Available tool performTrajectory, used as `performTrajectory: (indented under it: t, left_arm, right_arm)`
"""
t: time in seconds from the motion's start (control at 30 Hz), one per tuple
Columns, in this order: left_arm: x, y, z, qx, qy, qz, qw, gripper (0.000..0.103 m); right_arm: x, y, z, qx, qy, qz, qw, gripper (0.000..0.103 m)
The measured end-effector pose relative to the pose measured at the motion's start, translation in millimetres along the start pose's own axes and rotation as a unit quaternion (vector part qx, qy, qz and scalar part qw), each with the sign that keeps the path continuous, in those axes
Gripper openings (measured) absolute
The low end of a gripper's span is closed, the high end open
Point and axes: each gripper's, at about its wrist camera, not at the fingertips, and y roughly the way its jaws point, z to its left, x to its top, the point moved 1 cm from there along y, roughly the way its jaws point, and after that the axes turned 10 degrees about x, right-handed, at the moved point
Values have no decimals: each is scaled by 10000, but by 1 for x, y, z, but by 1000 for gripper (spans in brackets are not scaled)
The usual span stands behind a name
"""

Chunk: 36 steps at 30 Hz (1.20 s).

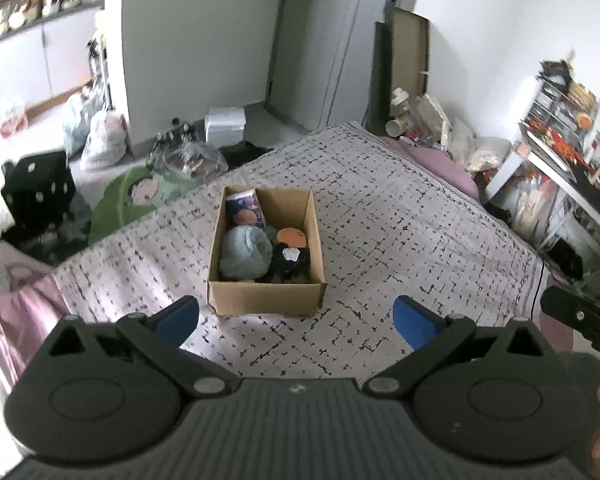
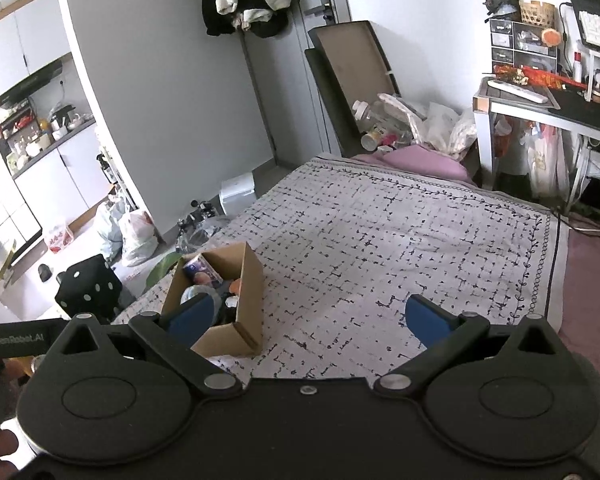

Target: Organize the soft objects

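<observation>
An open cardboard box [image 1: 260,296] sits on the patterned bedspread [image 1: 400,220]. Inside it lie a grey-blue plush [image 1: 245,251], a black plush with a white patch [image 1: 290,260], an orange-topped soft toy [image 1: 292,237] and a purple printed pack [image 1: 246,208]. My left gripper [image 1: 296,320] is open and empty, held above the bed just in front of the box. My right gripper [image 2: 310,318] is open and empty, to the right of the box [image 2: 244,320]; its left finger [image 2: 188,318] overlaps the box in the right wrist view.
The bedspread [image 2: 400,240] stretches right of the box. A desk [image 2: 540,108] with clutter stands at the far right. Bags [image 1: 100,136], a black dotted cube [image 2: 88,288] and a green cushion [image 1: 132,196] lie on the floor to the left. Boards [image 2: 352,72] lean on the wall.
</observation>
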Motion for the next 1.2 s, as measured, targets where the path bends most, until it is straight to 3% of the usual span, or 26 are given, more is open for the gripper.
performTrajectory:
  t: [0.2, 1.2]
  left_arm:
    - [-6, -13, -6, 71, 334, -212, 9992, 102]
    - [-8, -29, 4, 92, 265, -355, 9990, 102]
  right_arm:
    - [-1, -3, 2, 108, -28, 12, 9999, 103]
    - [-4, -12, 23, 120, -339, 107, 9993, 103]
